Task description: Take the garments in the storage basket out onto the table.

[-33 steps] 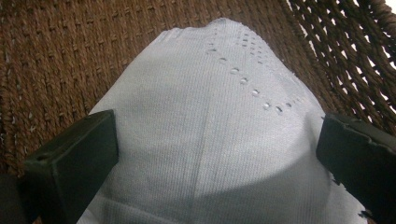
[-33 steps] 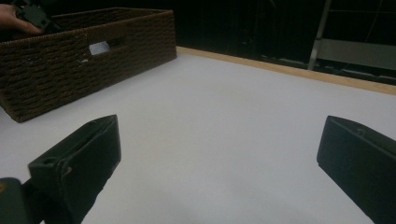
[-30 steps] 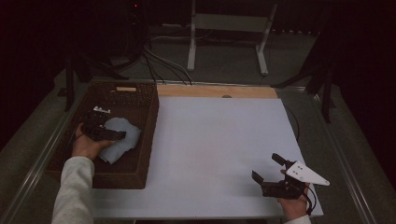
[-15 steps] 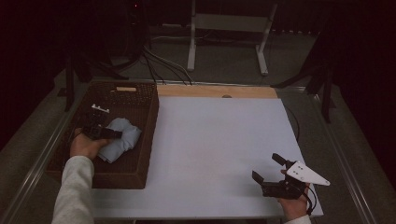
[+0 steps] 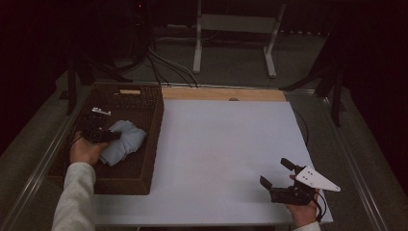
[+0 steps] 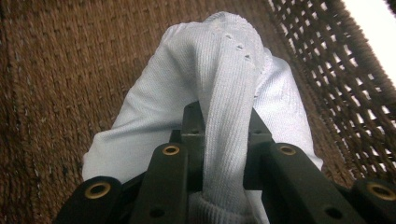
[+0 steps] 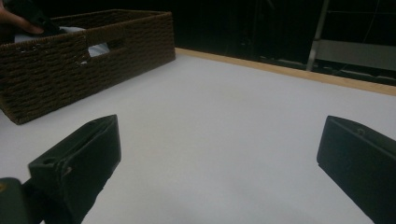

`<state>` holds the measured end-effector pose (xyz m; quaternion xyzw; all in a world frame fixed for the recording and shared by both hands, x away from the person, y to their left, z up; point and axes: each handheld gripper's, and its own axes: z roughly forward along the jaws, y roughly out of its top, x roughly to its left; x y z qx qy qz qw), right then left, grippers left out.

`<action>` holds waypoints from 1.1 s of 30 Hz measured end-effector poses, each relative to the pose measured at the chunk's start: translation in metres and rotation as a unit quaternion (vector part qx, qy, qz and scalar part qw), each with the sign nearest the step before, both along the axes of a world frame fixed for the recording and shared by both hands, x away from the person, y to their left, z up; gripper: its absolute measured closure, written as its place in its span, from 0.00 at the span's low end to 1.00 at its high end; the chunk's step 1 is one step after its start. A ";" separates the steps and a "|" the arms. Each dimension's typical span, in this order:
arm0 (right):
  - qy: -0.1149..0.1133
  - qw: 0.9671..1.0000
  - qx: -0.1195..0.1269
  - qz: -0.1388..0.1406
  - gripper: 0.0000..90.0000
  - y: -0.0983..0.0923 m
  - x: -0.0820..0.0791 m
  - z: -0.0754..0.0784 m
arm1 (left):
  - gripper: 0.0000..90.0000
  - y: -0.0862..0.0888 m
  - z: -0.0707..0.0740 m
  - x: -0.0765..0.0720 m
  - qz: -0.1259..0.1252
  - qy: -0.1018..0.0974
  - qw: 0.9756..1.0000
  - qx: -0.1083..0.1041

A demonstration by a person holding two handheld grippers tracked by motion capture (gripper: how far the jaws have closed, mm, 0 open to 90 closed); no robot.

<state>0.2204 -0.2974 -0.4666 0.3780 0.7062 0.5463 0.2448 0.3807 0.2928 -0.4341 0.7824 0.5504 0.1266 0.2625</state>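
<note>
From the high view, my left gripper (image 5: 103,136) sits inside the brown woven basket (image 5: 149,144) at the table's left, on the white cloth (image 5: 124,143) bunched on the basket floor. My right gripper (image 5: 284,180) rests near the table's (image 5: 221,144) near-right corner, well apart from it all.

In the left gripper view, the jaws have just been closing and now pinch a raised ridge of cloth (image 6: 224,93); the rest spills out beyond and to both sides. That narrow fold could slip free, or the trailing fabric could catch on the basket wall (image 6: 336,84) as I lift.

In the right gripper view, the jaws (image 7: 219,163) stand wide, holding nothing.
</note>
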 end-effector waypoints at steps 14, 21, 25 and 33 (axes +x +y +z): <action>-0.001 1.000 0.002 -0.001 0.00 -0.001 0.000 0.000 | 0.86 0.004 0.015 -0.011 -0.006 -0.046 0.998 -0.030; -0.001 1.000 0.001 0.000 0.00 0.000 0.000 0.000 | 0.86 0.005 0.019 -0.014 -0.007 -0.053 0.998 -0.032; -0.001 1.000 0.002 0.000 0.00 0.000 0.000 0.000 | 0.86 0.006 0.021 -0.016 -0.007 -0.062 0.997 -0.042; 0.000 1.000 0.002 0.000 0.00 0.000 0.000 0.000 | 0.86 0.008 0.026 -0.018 -0.002 -0.074 0.996 -0.050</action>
